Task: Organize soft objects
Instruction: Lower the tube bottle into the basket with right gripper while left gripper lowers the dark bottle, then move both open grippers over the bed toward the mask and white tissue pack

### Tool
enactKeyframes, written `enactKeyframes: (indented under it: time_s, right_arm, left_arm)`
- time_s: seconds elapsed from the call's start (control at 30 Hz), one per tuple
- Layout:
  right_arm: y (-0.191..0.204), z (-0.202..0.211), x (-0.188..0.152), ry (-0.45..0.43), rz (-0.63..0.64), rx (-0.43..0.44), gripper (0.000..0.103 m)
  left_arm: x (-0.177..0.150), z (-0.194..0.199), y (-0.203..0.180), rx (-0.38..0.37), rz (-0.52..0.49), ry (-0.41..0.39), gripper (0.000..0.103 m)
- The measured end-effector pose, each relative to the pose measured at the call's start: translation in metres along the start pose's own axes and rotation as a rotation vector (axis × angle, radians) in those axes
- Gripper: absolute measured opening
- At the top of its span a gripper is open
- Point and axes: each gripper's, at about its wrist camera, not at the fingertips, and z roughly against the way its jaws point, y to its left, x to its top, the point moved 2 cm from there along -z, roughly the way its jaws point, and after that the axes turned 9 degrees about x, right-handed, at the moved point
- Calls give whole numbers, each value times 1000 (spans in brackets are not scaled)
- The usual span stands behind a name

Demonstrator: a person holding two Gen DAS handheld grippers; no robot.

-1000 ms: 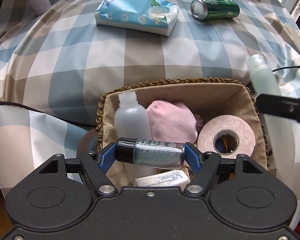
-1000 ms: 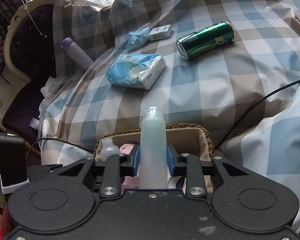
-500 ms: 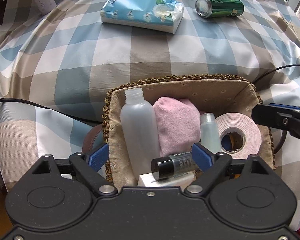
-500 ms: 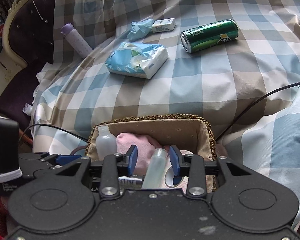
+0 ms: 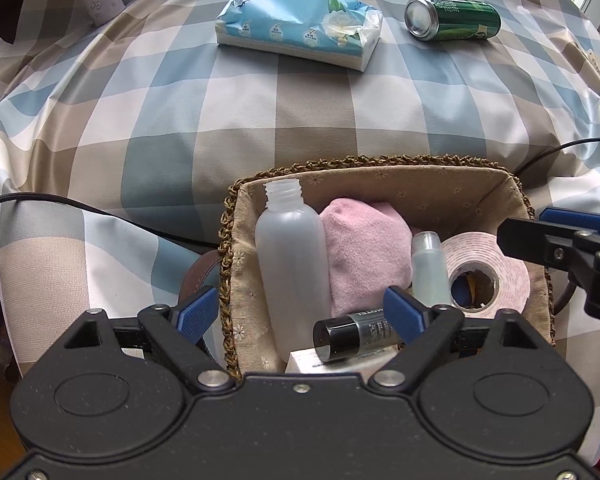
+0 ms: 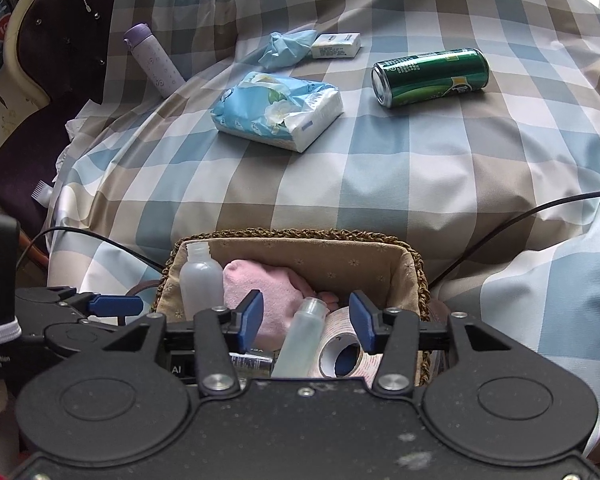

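A woven basket (image 5: pixel 364 160) (image 6: pixel 292 234) lined with beige cloth sits at the near edge of the checked cloth. In it are a pink cloth (image 5: pixel 364 256) (image 6: pixel 256 292), a clear bottle (image 5: pixel 292 264), a small frosted bottle (image 5: pixel 430 268) (image 6: pixel 300 336), a tape roll (image 5: pixel 496 268) and a dark tube (image 5: pixel 356 336). My left gripper (image 5: pixel 300 312) hangs open over the basket's near side, the tube lying loose below it. My right gripper (image 6: pixel 306 318) is opening above the frosted bottle, which leans between its fingers untouched.
Farther back on the checked cloth lie a blue tissue pack (image 6: pixel 276 110), a green can (image 6: pixel 432 76) on its side, a crumpled blue cloth (image 6: pixel 286 48) and a small white box (image 6: pixel 336 45). A purple bottle (image 6: pixel 154 60) leans at the back left. A black cable (image 6: pixel 520 220) runs on the right.
My left gripper let go of the dark tube, which dropped into the basket. My right gripper released the frosted bottle into the basket and its jaws have widened.
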Motion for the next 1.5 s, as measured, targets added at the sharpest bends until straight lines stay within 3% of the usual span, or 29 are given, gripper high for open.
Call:
enactKeyframes:
  time_s: [0.53, 0.93, 1.17, 1.23, 1.37, 1.5]
  right_arm:
    - [-1, -4, 9, 14, 11, -42, 55]
    - [-4, -16, 14, 73, 22, -77, 58]
    - [-6, -24, 22, 100, 22, -47, 59]
    - [-7, -24, 29, 93, 24, -39, 59]
    - [-8, -20, 48, 47, 54, -52, 59]
    - [-12, -18, 73, -1, 71, -58, 60]
  left_arm:
    - [7, 2, -2, 14, -33, -9, 87]
    - [10, 2, -7, 41, -75, -3, 88]
    - [15, 1, -6, 34, -79, 0, 88]
    - [19, 2, -6, 35, -86, -9, 88]
    - [33, 9, 1, 107, -96, -72, 90]
    - [56, 8, 19, 106, -57, -105, 90]
